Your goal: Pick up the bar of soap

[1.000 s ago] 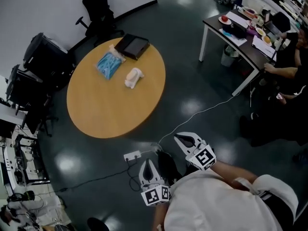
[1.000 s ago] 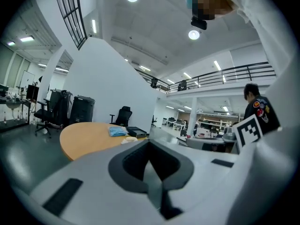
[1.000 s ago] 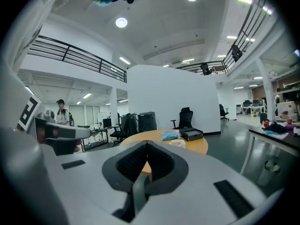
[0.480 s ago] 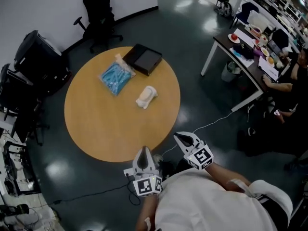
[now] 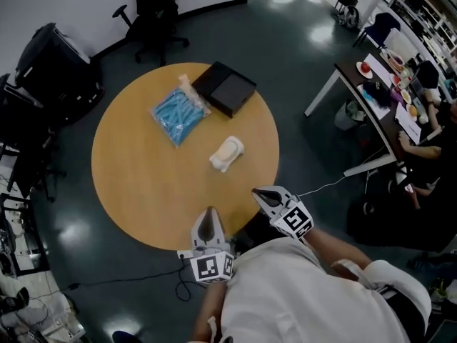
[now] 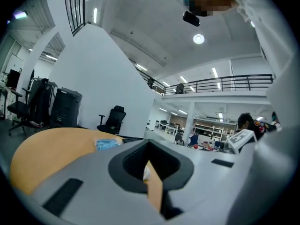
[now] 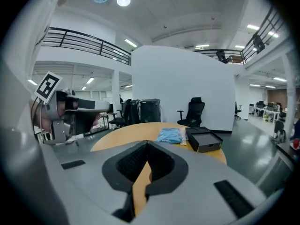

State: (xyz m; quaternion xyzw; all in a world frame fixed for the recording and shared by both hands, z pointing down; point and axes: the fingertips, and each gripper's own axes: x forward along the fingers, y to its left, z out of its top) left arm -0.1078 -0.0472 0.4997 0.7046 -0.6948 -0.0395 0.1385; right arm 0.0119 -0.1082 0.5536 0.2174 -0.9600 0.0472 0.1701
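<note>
The bar of soap [image 5: 226, 153], cream and wrapped, lies on the round wooden table [image 5: 143, 184], right of its middle. Both grippers hang at the table's near edge, well short of the soap. My left gripper [image 5: 208, 214] sits over the rim with its jaws together and nothing in them. My right gripper [image 5: 261, 194] is just off the rim to the right, also shut and empty. In the left gripper view a pale bit of the soap [image 6: 146, 172] shows through the gap behind the closed jaws of the left gripper [image 6: 150, 143]. The right gripper [image 7: 147, 145] points across the table.
A blue packet [image 5: 178, 114] and a black box [image 5: 225, 89] lie at the table's far side. Black office chairs [image 5: 153, 9] and dark cabinets [image 5: 50, 70] stand beyond and to the left. A desk [image 5: 371, 98] with seated people is at the right; a white cable [image 5: 321, 186] runs along the floor.
The table has come nearer and now lies right ahead of both grippers. The left gripper has moved up to the table's rim; the right one has reached its edge. Both stayed shut.
</note>
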